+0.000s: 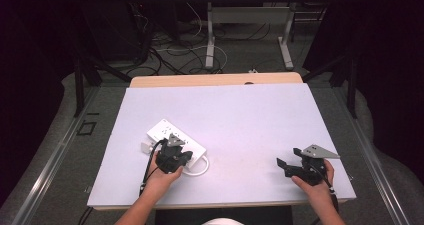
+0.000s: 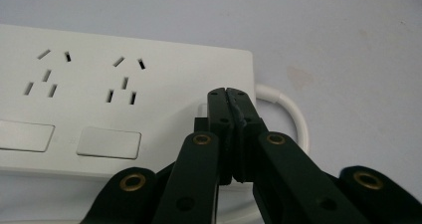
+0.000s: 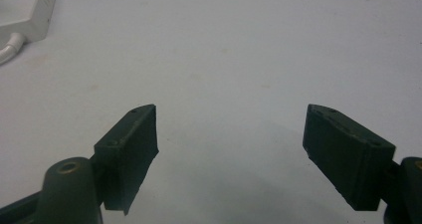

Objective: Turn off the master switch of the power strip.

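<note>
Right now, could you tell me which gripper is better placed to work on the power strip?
Left. The left gripper is shut with its tips over the power strip; the right gripper stands open over bare table, well apart from it.

We see a white-topped table with a wooden edge, grey floor around it, tangled cables beyond, and what may be another desk's metal legs in the dim background.

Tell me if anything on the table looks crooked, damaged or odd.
The white power strip lies at a slant to the table edges, its white cord looped beside it. Faint stains mark the table cover near the cord. Nothing looks broken or spilled.
</note>
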`<action>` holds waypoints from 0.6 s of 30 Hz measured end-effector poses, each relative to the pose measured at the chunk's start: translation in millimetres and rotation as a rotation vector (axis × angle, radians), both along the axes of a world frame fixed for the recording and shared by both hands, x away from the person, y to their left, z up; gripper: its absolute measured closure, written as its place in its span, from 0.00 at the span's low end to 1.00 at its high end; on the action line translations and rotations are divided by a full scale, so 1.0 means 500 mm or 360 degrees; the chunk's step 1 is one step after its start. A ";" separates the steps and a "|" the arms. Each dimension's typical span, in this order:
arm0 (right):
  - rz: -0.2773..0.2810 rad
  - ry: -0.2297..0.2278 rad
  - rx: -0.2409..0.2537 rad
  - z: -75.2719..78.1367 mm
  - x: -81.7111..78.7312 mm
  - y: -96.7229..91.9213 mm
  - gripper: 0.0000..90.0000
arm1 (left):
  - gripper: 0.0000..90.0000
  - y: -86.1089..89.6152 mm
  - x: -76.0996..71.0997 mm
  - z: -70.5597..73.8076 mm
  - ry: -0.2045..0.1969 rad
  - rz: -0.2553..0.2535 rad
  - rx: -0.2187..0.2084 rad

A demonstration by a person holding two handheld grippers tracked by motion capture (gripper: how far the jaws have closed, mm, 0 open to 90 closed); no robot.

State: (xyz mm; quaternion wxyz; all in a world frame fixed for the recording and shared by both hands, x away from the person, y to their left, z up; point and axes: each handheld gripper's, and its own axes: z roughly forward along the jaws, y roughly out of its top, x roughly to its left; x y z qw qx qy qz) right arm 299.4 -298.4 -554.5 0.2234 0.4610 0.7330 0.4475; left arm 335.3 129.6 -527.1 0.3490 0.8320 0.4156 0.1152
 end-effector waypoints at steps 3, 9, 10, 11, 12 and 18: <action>-0.0001 0.0000 0.0000 0.000 0.000 0.000 0.24 | 1.00 -0.001 0.001 -0.004 0.0000 -0.0002 0.0011; 0.0001 -0.0003 -0.0006 -0.001 0.001 -0.001 0.24 | 1.00 -0.007 -0.002 -0.005 0.0000 -0.0015 0.0047; 0.0001 -0.0002 -0.0004 -0.001 0.001 -0.001 0.24 | 1.00 -0.008 -0.003 -0.005 -0.0009 -0.0019 0.0062; -0.0002 0.0001 -0.0003 -0.001 0.001 -0.001 0.24 | 1.00 -0.010 -0.004 -0.005 -0.0020 -0.0019 0.0074; -0.0004 0.0003 -0.0002 -0.001 0.000 -0.001 0.24 | 1.00 -0.011 -0.004 -0.005 -0.0019 -0.0021 0.0076; -0.0008 -0.0002 0.0001 -0.001 0.000 -0.001 0.24 | 1.00 -0.017 -0.006 -0.006 -0.0019 -0.0017 0.0117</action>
